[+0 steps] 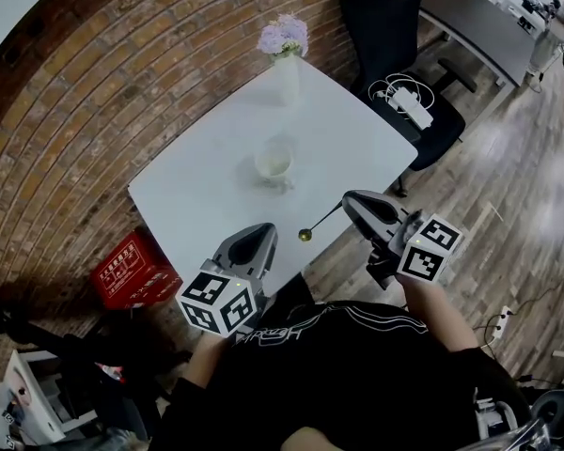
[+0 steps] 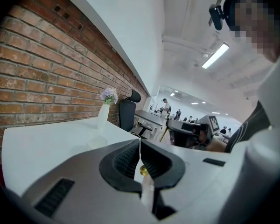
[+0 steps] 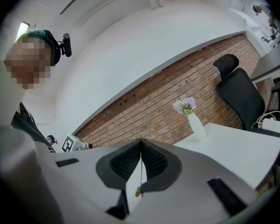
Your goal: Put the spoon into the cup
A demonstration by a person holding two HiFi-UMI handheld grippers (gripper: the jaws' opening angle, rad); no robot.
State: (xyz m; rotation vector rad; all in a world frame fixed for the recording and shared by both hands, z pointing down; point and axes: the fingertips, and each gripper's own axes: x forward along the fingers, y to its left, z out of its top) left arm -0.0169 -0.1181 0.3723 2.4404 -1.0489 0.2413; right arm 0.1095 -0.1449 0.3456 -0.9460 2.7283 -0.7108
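Note:
A white cup (image 1: 274,161) stands near the middle of the white table (image 1: 197,195). In the left gripper view the cup (image 2: 97,141) shows pale in front of the vase. My right gripper (image 1: 346,200) is shut on the handle of a thin gold spoon (image 1: 320,222). The spoon's bowl sticks out to the left over the table's near edge, short of the cup. The left gripper view catches the spoon (image 2: 164,133) as a slanted gold line. My left gripper (image 1: 266,230) hovers at the near edge, jaws pressed together with nothing between them. In its own view the right gripper (image 3: 141,140) has its jaws together.
A white vase with lilac flowers (image 1: 286,59) stands at the table's far side behind the cup. A black office chair (image 1: 395,36) with a power strip (image 1: 410,104) on its seat is to the right. A red crate (image 1: 132,269) sits on the floor at the left.

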